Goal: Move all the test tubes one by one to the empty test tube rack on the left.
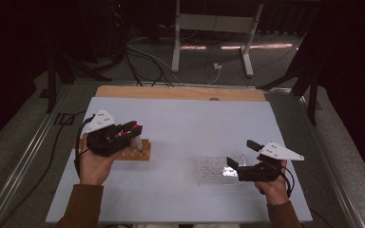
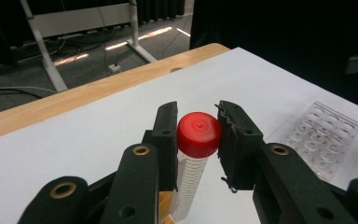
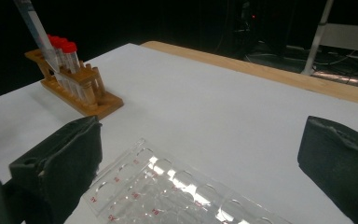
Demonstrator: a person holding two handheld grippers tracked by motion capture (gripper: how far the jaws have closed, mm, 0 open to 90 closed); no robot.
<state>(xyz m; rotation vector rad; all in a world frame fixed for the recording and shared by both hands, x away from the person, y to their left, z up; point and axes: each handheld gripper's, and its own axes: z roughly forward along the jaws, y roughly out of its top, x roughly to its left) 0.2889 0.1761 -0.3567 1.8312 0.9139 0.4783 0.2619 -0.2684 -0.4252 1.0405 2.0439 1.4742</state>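
Brown sleeves on both forearms. Left hand-held gripper [image 1: 132, 133]: black body, red parts near front, grey three-cornered plate on top, black cable looping down beside wrist. Brass-ringed holes on black jaw arms in left gripper view. Right hand-held gripper [image 1: 240, 153]: black, same grey plate, black cable; thick black jaw pads.

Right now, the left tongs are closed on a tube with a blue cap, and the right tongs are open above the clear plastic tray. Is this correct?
Not quite: the cap is red, not blue, as the left gripper view shows. The left tongs are closed on the tube with the red cap, and the right tongs are open above the clear plastic tray.
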